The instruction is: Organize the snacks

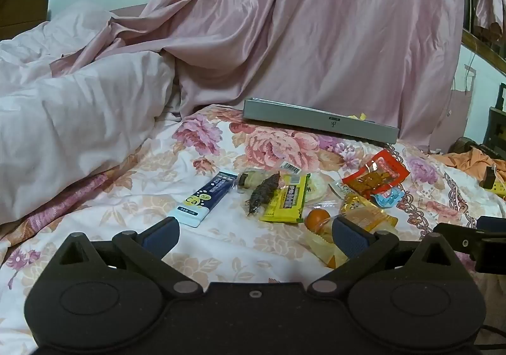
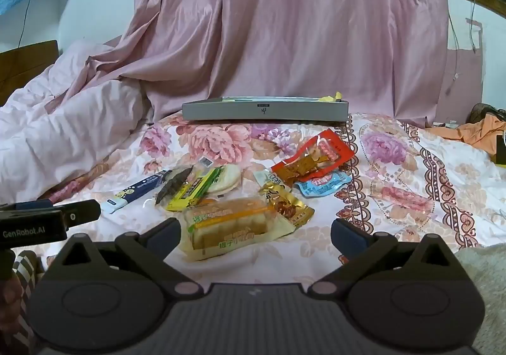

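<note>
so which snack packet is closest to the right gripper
The clear-wrapped sponge cake packet, lying just ahead of the open right gripper. The red, blue and yellow-green packets all lie farther back toward the grey box.

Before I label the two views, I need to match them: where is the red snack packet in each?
Left wrist: red snack packet right of centre, beyond the pile.
Right wrist: red snack packet centre-right, above the blue one.
Shared landmark: grey tray behind it.
</note>
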Motion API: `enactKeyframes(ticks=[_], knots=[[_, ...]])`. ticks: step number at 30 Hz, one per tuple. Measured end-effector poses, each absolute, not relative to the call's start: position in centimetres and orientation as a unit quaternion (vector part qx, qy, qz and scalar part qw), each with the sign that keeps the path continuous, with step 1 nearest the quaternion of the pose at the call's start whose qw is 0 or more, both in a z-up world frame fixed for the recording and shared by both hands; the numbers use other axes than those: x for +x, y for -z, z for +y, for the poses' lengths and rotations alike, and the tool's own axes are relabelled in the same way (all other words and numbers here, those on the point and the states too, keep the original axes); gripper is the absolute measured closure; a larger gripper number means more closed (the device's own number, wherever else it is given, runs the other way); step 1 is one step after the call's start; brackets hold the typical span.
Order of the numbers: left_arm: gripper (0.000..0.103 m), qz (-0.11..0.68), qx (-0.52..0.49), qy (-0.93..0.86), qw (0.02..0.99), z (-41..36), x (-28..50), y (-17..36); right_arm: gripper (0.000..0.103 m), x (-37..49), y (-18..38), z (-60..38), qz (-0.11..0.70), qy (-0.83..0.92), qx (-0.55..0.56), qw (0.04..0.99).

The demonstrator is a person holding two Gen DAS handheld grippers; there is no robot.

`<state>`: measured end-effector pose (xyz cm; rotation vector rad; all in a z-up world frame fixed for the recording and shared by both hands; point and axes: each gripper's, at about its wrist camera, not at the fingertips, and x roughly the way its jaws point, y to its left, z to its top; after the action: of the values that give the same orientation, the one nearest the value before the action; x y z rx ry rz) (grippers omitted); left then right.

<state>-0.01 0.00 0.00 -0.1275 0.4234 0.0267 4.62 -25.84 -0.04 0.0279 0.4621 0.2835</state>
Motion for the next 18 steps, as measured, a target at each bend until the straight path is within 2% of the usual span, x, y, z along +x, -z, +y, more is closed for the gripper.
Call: enactKeyframes(ticks=[18], knots=[[0.001,0.211,-0.063,-0.014,0.975,0.00,0.00,0.00,0.000,4.66,-0.05,-25.89,0.231,-0.141,0.015,0.963]])
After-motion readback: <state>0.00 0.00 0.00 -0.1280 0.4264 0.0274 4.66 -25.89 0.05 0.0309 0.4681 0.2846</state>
